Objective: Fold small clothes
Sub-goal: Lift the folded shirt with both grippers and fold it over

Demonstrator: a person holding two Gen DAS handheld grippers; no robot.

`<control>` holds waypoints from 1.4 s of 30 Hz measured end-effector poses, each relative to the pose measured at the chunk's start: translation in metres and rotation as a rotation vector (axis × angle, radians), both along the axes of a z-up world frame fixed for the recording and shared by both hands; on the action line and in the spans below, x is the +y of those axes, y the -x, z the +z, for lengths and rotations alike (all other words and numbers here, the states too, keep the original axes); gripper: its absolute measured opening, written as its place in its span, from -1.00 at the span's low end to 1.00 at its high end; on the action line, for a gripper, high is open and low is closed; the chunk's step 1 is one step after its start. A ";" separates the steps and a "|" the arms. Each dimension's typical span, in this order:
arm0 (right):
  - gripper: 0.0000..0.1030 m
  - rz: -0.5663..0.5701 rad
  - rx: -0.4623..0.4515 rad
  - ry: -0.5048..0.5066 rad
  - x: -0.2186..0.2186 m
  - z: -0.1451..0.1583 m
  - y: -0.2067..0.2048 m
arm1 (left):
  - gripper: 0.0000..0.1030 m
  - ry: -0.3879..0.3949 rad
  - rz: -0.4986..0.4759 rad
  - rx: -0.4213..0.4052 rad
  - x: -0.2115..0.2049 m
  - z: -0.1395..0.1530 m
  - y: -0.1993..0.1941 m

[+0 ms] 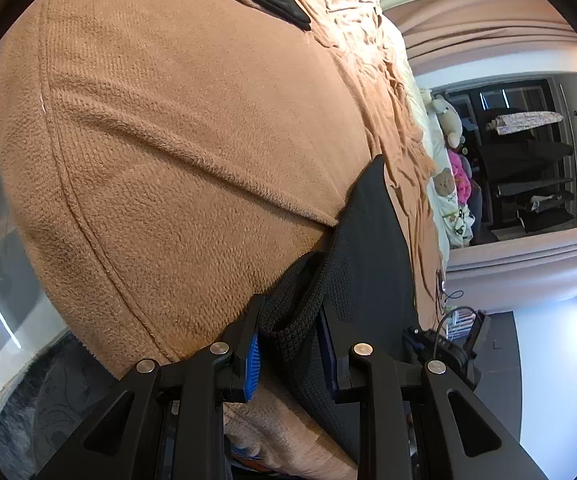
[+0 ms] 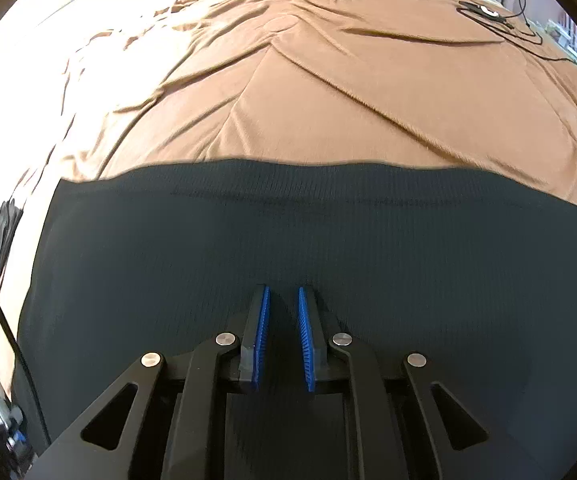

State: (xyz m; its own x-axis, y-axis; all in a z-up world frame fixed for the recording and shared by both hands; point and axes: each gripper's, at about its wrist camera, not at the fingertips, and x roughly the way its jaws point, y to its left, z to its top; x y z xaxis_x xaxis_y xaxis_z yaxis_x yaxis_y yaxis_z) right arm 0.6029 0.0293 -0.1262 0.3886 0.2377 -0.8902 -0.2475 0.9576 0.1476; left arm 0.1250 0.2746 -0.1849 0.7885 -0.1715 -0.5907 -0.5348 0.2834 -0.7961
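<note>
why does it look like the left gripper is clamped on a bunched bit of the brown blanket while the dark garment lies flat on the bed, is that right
Not quite. The left wrist view shows the left gripper clamped on a bunched bit of the dark garment, not the brown blanket. The rest holds.

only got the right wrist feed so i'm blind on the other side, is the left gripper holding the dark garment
observer: yes, the left gripper is shut on an edge of the black knit garment, just above the brown fleece blanket.
operator: single flat layer in the pads or a wad
observer: a wad. In the left wrist view the knit is bunched and doubled over on itself between the blue pads.
</note>
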 end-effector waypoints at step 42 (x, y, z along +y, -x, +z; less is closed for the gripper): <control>-0.72 0.131 0.112 -0.101 -0.033 -0.002 0.163 | -0.87 0.066 -0.261 -0.373 -0.022 0.094 -0.048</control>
State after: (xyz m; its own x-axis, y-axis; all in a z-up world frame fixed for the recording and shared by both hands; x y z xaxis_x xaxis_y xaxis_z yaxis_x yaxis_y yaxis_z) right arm 0.4400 -0.0042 -0.1285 0.2484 0.3699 -0.8953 -0.3457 0.8972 0.2747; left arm 0.1734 0.2522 -0.0908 0.8707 -0.4202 -0.2555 -0.1255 0.3126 -0.9416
